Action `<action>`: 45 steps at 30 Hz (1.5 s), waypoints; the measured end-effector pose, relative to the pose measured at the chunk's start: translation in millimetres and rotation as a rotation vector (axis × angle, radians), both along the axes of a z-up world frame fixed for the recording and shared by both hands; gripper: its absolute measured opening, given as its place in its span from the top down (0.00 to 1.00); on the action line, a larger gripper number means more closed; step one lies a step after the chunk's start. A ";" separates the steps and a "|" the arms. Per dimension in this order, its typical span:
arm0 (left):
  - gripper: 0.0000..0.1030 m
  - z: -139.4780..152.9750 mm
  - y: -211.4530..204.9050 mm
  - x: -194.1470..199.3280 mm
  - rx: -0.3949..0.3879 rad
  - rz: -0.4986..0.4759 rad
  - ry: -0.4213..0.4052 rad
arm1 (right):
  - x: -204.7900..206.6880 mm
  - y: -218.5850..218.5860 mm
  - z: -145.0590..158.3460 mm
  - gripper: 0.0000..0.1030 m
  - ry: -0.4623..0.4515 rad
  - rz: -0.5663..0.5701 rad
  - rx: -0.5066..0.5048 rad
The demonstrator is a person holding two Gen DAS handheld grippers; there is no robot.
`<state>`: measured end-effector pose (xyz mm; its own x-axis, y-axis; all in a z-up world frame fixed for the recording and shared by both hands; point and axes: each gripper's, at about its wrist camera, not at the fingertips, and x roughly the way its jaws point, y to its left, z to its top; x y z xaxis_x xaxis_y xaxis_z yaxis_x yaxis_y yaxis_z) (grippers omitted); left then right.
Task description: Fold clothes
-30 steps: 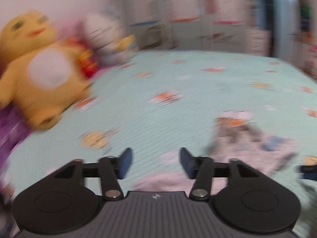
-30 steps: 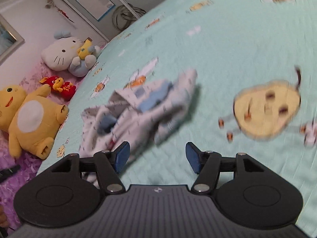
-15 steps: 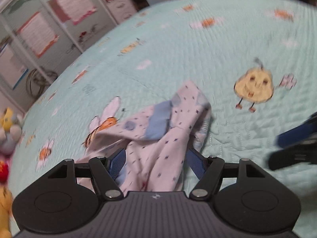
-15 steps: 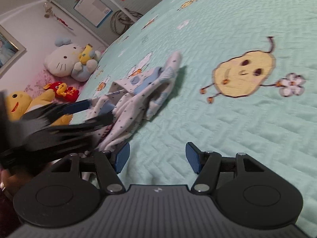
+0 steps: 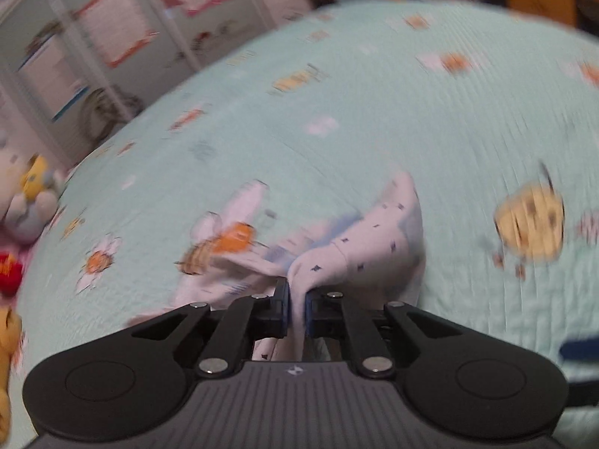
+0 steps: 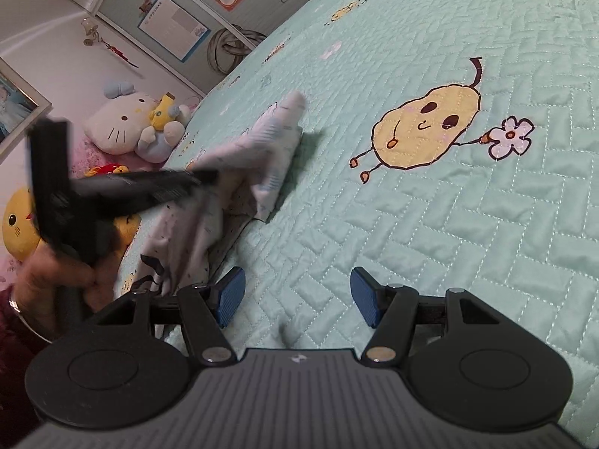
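A mint-green quilted bedspread (image 6: pixel 468 224) printed with a yellow pear figure (image 6: pixel 430 127), bees and flowers covers the bed. At its far edge sit plush toys — a white cat (image 6: pixel 119 123) and a yellow one (image 6: pixel 18 220) — below a pale wall and glass-fronted cabinet doors (image 6: pixel 176 18) hung with posters.

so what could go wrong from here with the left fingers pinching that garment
The left gripper is closing on a thin fold of the crumpled garment, so it may slip out or lift bunched. The right gripper is open over bare quilt, so nothing steadies the other end.
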<state>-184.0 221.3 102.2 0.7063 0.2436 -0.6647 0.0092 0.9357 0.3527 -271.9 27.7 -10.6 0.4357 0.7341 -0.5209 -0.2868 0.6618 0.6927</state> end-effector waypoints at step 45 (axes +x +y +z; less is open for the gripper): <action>0.92 87.5 180.2 -322.9 -0.477 0.366 -0.365 | 72.0 283.5 57.2 0.34 0.035 0.344 -0.075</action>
